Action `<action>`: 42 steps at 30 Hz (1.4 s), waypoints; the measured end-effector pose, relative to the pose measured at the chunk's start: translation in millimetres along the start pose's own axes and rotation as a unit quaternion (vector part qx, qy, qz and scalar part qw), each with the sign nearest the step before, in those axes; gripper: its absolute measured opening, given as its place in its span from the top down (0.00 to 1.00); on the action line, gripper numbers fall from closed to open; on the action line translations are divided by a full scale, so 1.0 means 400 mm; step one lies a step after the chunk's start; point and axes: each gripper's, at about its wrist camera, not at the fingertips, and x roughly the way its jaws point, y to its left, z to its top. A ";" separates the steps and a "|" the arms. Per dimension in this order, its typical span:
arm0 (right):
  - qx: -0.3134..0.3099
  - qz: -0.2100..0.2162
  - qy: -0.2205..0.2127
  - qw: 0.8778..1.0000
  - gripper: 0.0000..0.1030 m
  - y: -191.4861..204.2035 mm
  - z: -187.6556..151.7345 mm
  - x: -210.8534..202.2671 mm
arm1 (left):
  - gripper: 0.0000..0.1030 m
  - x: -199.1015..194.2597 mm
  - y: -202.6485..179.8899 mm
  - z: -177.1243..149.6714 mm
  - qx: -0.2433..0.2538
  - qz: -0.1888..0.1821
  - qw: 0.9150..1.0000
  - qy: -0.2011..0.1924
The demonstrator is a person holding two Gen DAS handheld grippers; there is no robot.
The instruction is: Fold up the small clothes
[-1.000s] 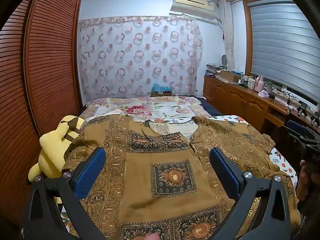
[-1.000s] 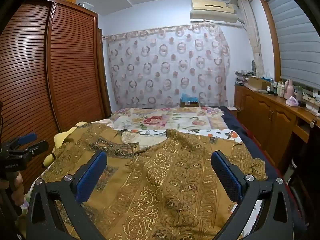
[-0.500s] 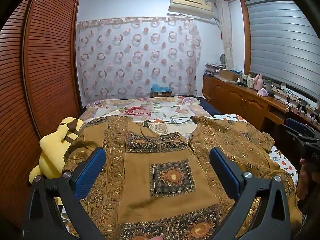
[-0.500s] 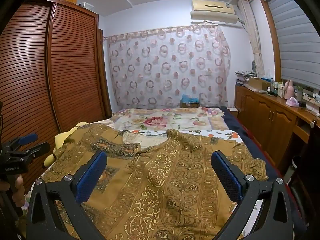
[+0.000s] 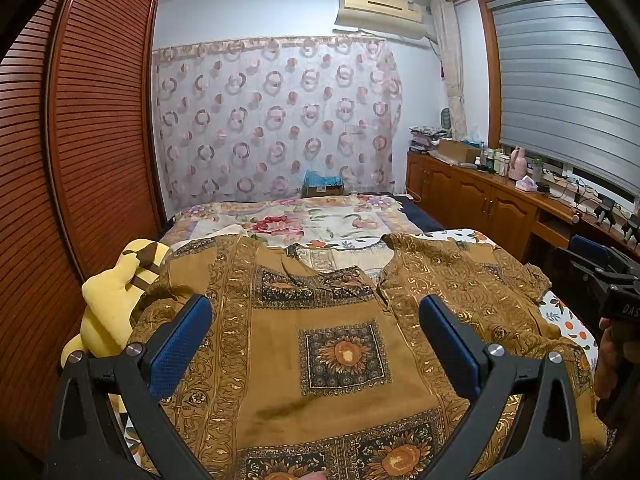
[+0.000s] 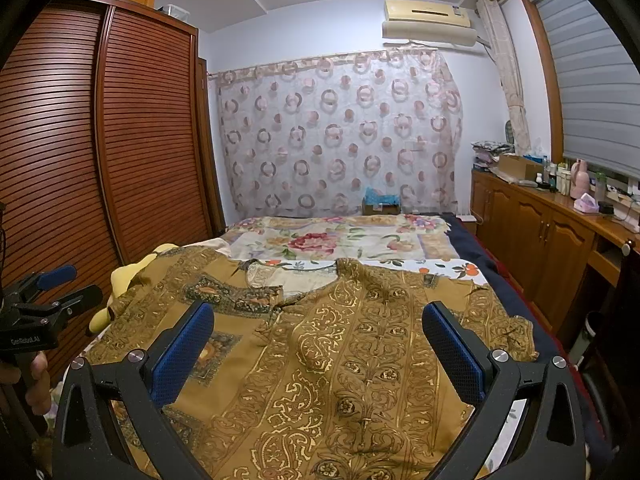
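A brown and gold patterned garment [image 5: 344, 352] [image 6: 360, 360] lies spread flat across the near half of the bed, neckline toward the far end. My left gripper [image 5: 314, 320] hovers above its left half, open, nothing between its blue pads. My right gripper [image 6: 318, 328] hovers over the right half, also open and empty. The right gripper's handle with a hand on it shows at the right edge of the left wrist view [image 5: 612, 292]; the left gripper shows at the left edge of the right wrist view [image 6: 44, 300].
A yellow plush toy [image 5: 116, 300] lies at the bed's left edge beside the louvred wardrobe [image 5: 80, 160]. A floral quilt [image 5: 296, 220] covers the far half of the bed. Wooden cabinets [image 6: 540, 248] with bottles and boxes line the right wall.
Both views have drifted only slightly; the garment lies as before and both grippers stay open above it.
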 end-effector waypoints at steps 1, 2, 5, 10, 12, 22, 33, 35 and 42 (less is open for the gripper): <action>0.000 0.000 0.000 1.000 0.00 0.001 0.000 -0.001 | 0.00 -0.005 -0.004 0.007 0.000 0.000 1.000 -0.001; -0.001 0.000 0.000 1.000 0.00 0.003 0.000 -0.002 | 0.00 -0.004 -0.004 0.006 0.000 0.001 1.000 0.000; 0.000 -0.001 -0.001 1.000 0.00 0.002 0.000 -0.001 | 0.00 -0.005 -0.004 0.007 0.001 0.000 1.000 -0.001; 0.000 0.000 0.000 1.000 0.00 0.001 -0.001 -0.002 | 0.00 -0.007 -0.001 0.012 0.002 0.001 1.000 -0.001; 0.000 0.000 0.000 1.000 0.00 0.001 -0.001 -0.002 | 0.00 -0.007 -0.002 0.012 0.003 0.001 1.000 -0.002; 0.000 0.000 -0.001 1.000 0.00 0.003 -0.003 -0.004 | 0.00 -0.008 -0.004 0.011 0.004 0.002 1.000 -0.003; 0.000 0.000 -0.001 1.000 0.00 0.002 -0.002 -0.005 | 0.00 -0.010 -0.007 0.012 0.006 0.003 1.000 -0.004; 0.000 0.000 -0.002 1.000 0.00 0.002 -0.003 -0.005 | 0.00 -0.009 -0.007 0.011 0.006 0.003 1.000 -0.004; 0.000 0.001 -0.002 1.000 0.00 0.004 -0.002 -0.005 | 0.00 -0.009 -0.007 0.010 0.007 0.003 1.000 -0.005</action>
